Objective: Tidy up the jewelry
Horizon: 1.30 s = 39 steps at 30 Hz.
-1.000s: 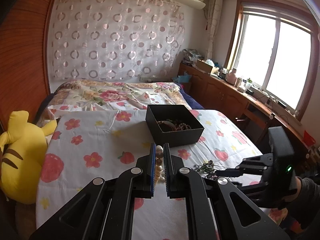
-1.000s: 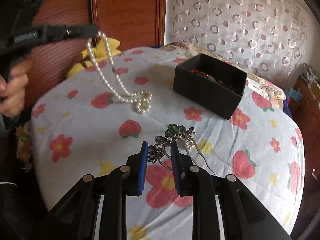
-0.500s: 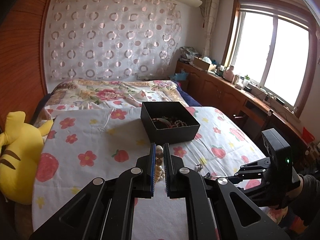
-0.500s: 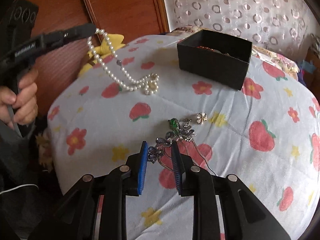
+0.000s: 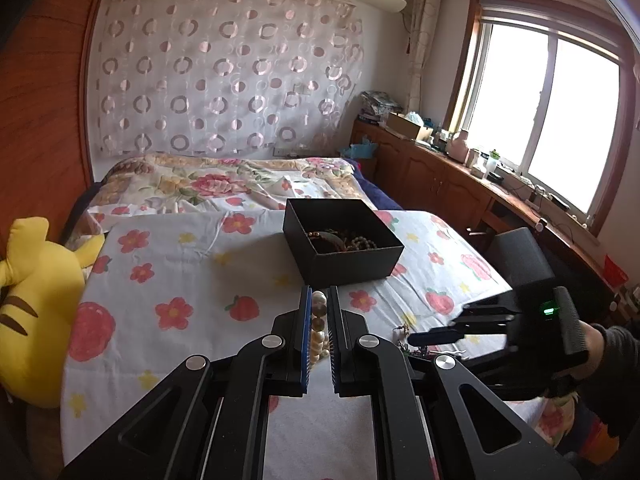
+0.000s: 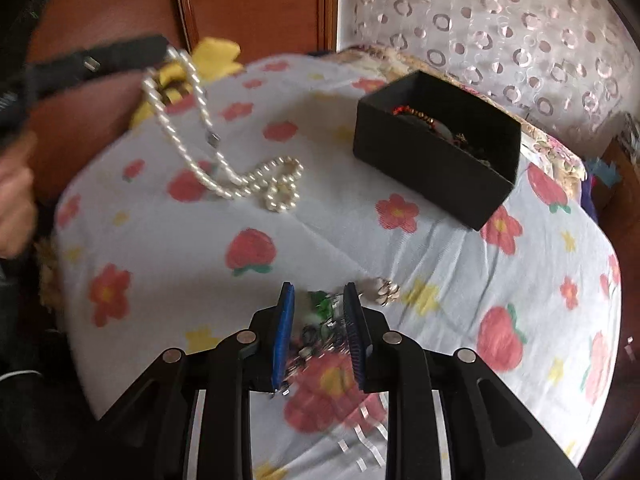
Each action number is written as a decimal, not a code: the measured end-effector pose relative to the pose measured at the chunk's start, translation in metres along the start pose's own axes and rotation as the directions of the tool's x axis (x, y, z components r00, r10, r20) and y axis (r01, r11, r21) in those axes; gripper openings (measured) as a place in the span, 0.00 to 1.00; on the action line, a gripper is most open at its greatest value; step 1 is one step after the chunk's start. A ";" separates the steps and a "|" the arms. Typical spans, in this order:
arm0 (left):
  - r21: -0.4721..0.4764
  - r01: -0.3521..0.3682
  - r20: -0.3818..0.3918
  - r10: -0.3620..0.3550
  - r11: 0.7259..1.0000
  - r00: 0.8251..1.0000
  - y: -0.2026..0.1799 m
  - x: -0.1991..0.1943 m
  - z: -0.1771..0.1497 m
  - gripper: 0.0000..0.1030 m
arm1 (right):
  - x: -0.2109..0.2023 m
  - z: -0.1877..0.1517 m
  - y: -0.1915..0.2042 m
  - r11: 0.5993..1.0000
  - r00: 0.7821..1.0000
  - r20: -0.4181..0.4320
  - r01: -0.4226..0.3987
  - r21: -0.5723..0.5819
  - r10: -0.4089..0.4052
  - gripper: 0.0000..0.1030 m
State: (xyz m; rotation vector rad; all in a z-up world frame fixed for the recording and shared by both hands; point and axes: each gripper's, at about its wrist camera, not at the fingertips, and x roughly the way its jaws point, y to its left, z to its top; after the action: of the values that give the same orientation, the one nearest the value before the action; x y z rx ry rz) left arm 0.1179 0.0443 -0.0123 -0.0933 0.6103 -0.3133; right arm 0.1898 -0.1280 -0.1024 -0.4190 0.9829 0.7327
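My left gripper (image 5: 318,300) is shut on a white pearl necklace (image 5: 319,322). In the right wrist view the necklace (image 6: 224,160) hangs from the left gripper (image 6: 160,50) and its lower end lies coiled on the cloth. A black open box (image 5: 340,246) holding bracelets and beads stands just beyond; it also shows in the right wrist view (image 6: 432,156). My right gripper (image 6: 318,300) has its jaws a little apart around a dark jewelled piece with a green stone (image 6: 322,320) on the cloth. A small pale flower earring (image 6: 384,292) lies beside it.
The floral cloth (image 5: 180,276) covers a bed surface. A yellow plush toy (image 5: 36,312) sits at the left edge. A wooden headboard (image 6: 248,4) stands behind. A wooden cabinet (image 5: 460,184) runs under the window at right.
The right gripper has moved forward over the dark jewelled piece, which now sits between its jaws. The left gripper still holds the pearls raised, shifted slightly toward the box.
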 end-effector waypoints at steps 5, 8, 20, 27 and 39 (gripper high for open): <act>-0.002 0.003 -0.001 -0.003 1.000 1.000 0.000 0.001 0.000 0.06 | 0.004 0.002 -0.003 0.998 0.998 -0.050 0.021 -0.058 -0.024 0.08; -0.007 0.008 -0.003 -0.008 1.000 1.000 0.003 0.003 -0.002 0.06 | -0.010 0.001 -0.011 1.000 1.000 -0.006 0.015 -0.027 -0.015 0.07; -0.007 0.022 -0.008 -0.022 1.000 1.000 0.005 0.006 -0.004 0.06 | -0.039 -0.034 -0.054 0.991 0.998 0.061 0.027 0.129 -0.035 0.07; -0.001 0.023 -0.007 -0.023 1.000 1.000 0.002 0.005 -0.002 0.06 | -0.053 -0.055 -0.064 0.984 0.994 0.075 0.062 0.165 -0.075 0.07; 0.015 0.029 -0.006 -0.029 0.999 1.000 -0.006 0.008 0.003 0.06 | -0.087 -0.077 -0.092 0.960 0.976 0.108 0.162 0.227 -0.190 0.07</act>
State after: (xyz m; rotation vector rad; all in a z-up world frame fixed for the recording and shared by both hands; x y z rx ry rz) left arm 0.1246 0.0365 -0.0129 -0.0864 0.6122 -0.3461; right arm 0.1804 -0.2715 -0.0666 -0.2610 0.8802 0.4788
